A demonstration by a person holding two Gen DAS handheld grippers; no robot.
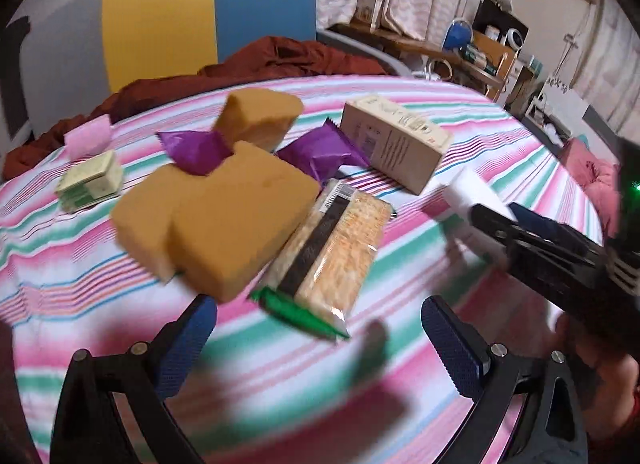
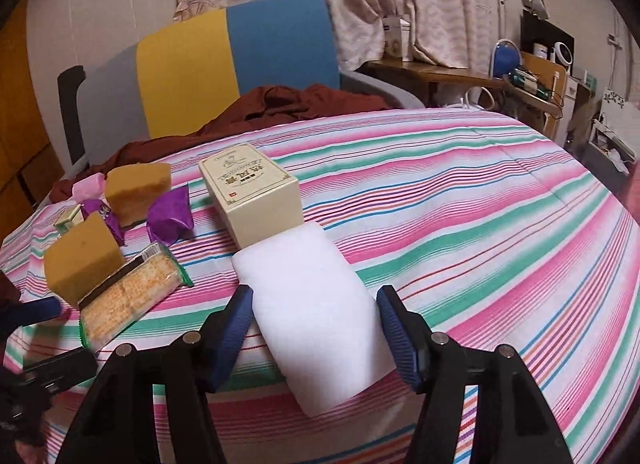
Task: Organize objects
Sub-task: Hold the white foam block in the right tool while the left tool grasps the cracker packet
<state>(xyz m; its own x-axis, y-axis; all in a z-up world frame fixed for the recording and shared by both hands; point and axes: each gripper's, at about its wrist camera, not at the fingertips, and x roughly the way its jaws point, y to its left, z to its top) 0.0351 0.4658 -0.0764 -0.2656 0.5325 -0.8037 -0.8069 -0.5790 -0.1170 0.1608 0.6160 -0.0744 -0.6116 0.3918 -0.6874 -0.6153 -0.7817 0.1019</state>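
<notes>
White rectangular foam block [image 2: 316,320] lies on the striped pink-and-green bedspread [image 2: 500,232], just before a cream cardboard box [image 2: 252,200]. Right gripper [image 2: 316,338] clasps its sides with blue pads. Left gripper [image 1: 320,348] gapes wide, empty, near an orange sponge [image 1: 236,220].

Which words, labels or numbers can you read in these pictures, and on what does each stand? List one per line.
None can be read for certain.
Cream box: large dark characters and a small red seal on top, too blurred to read.
Cream box, side panel: fine print, too small.
Cracker packet: barcode and dark band, print blurred.
Small green box: print blurred.
</notes>
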